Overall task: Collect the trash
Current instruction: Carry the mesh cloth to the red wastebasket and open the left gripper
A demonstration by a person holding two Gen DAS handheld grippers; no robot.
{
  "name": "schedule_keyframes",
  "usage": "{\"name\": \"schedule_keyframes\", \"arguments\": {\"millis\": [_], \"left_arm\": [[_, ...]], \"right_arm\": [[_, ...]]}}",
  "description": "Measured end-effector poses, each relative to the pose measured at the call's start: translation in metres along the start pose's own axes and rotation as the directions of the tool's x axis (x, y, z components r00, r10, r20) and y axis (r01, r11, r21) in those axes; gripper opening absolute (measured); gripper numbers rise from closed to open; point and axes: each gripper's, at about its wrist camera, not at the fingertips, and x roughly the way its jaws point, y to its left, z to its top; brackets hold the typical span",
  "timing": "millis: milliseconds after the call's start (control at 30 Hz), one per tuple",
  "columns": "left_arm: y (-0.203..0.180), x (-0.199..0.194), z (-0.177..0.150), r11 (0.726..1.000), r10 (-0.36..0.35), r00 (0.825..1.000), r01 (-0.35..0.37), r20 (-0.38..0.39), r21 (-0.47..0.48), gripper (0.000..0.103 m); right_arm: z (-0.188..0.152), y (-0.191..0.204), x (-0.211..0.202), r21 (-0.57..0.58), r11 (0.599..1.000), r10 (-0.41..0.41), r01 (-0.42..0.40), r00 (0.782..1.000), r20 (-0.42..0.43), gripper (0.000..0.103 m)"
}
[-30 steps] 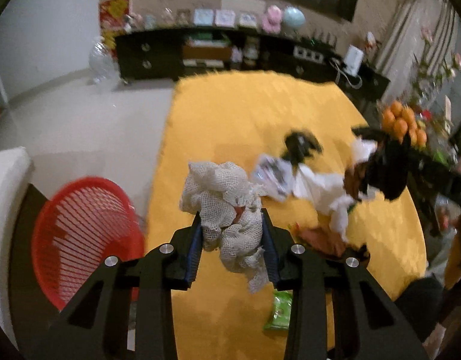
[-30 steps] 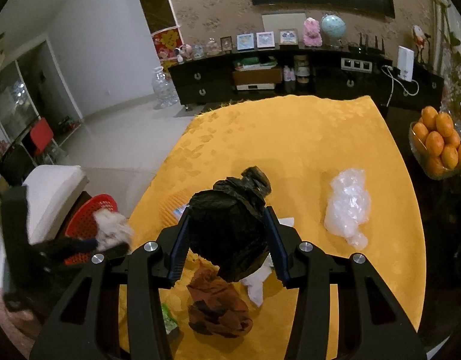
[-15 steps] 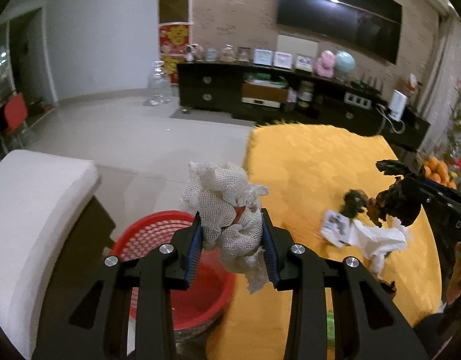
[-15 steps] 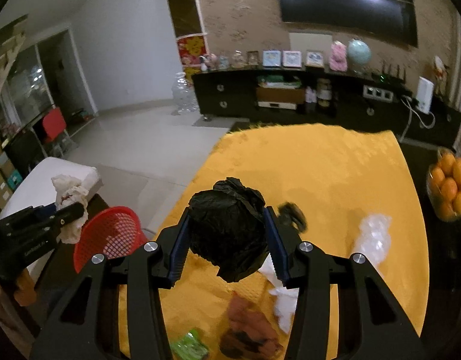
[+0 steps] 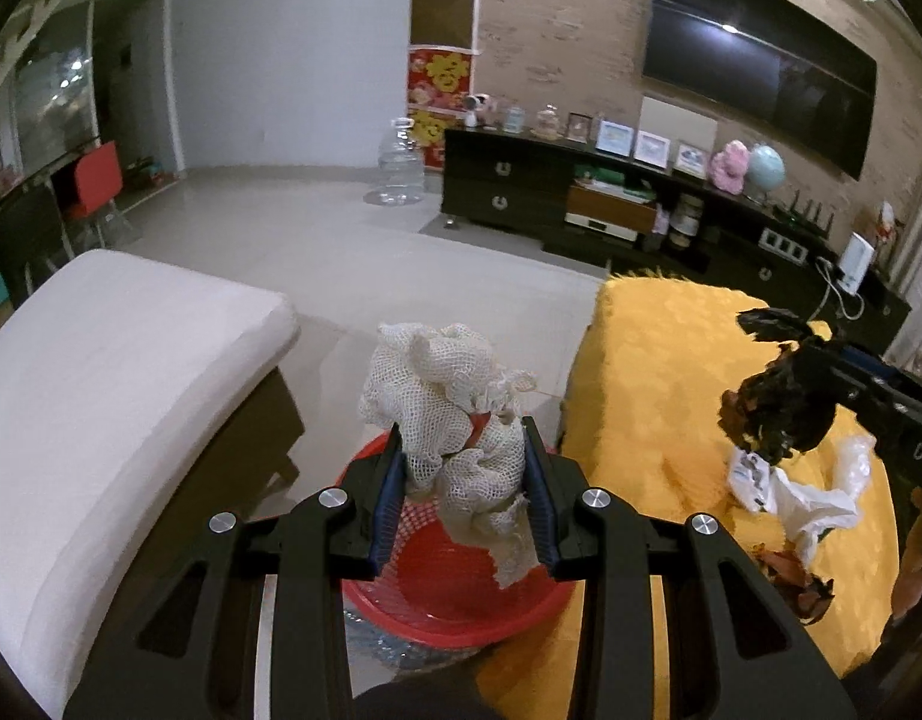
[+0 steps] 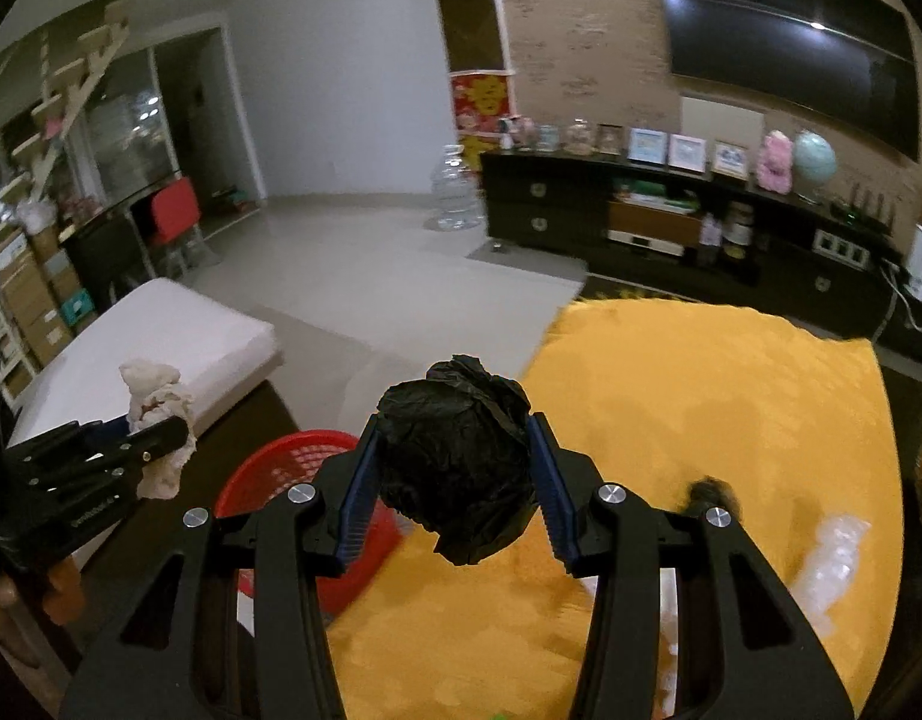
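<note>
My left gripper (image 5: 463, 480) is shut on a crumpled white mesh cloth (image 5: 449, 408) and holds it right above the red plastic basket (image 5: 449, 594), which stands by the left edge of the yellow table (image 5: 670, 372). My right gripper (image 6: 455, 492) is shut on a crumpled black plastic bag (image 6: 458, 462), above the table's left edge, with the red basket (image 6: 269, 468) below and to its left. The mesh cloth (image 6: 155, 414) and the left gripper show at the left of the right wrist view. The black bag (image 5: 778, 402) shows at the right of the left wrist view.
On the table lie a white crumpled wrapper (image 5: 790, 492), brown scraps (image 5: 790, 576), a clear plastic bag (image 6: 832, 558) and a small black piece (image 6: 709, 489). A white cushioned seat (image 5: 101, 372) stands left of the basket. A dark TV cabinet (image 5: 610, 204) lines the far wall.
Both grippers have swung left, off the table middle toward the red basket, each still holding its piece. The left gripper now hangs over the basket.
</note>
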Motion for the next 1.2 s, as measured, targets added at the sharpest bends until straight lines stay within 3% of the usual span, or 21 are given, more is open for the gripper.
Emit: {"name": "schedule_keyframes", "arguments": {"millis": [433, 833, 900, 1067, 1133, 1200], "left_arm": [[0.03, 0.008, -0.007, 0.998, 0.043, 0.999, -0.044, -0.019, -0.052, 0.034], [0.041, 0.054, -0.025, 0.997, 0.032, 0.991, -0.04, -0.133, -0.061, 0.034], [0.044, 0.058, -0.029, 0.997, 0.027, 0.989, -0.037, -0.148, -0.07, 0.037], [0.046, 0.064, -0.03, 0.997, 0.018, 0.986, -0.031, -0.163, -0.074, 0.048], [0.046, 0.064, -0.03, 0.997, 0.021, 0.987, -0.033, -0.162, -0.075, 0.057], [0.046, 0.062, -0.031, 0.997, 0.019, 0.987, -0.032, -0.157, -0.077, 0.059]], "right_arm": [[0.008, 0.069, 0.044, -0.1, 0.988, 0.108, -0.115, 0.992, -0.068, 0.046], [0.001, 0.101, 0.097, -0.115, 0.98, 0.142, -0.165, 0.973, -0.18, 0.047], [-0.003, 0.103, 0.104, -0.116, 0.979, 0.144, -0.169, 0.969, -0.199, 0.048], [-0.013, 0.104, 0.116, -0.087, 0.978, 0.162, -0.188, 0.956, -0.245, 0.067], [-0.014, 0.102, 0.116, -0.075, 0.98, 0.16, -0.184, 0.956, -0.247, 0.068], [-0.015, 0.099, 0.113, -0.067, 0.982, 0.158, -0.179, 0.957, -0.243, 0.068]]}}
